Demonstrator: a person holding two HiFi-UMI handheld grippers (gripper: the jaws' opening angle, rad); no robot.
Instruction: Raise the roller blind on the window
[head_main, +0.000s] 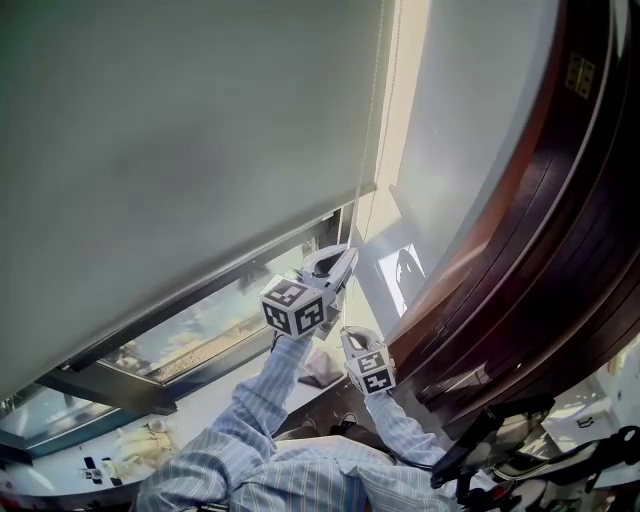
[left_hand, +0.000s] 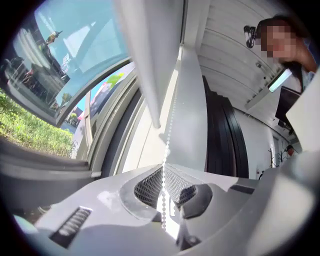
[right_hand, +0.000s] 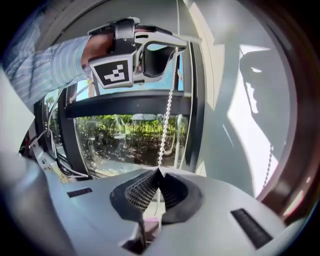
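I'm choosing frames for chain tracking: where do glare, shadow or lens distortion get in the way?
Head view: a blown-out bright strip beside the roller blind, and a hard shadow on the sunlit wall. Left gripper view: strong fisheye bending, dark corners, the bead chain washing out in the bright gap behind the fingers. Right gripper view: chain crisp against greenery, glare patch at right.

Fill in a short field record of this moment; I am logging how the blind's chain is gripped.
roller blind: lowered over most of the window, glass showing below its bottom edge
bead chain: hangs at the blind's right edge
left gripper: shut on the bead chain, the upper grip
right gripper: shut on the bead chain, below the left gripper
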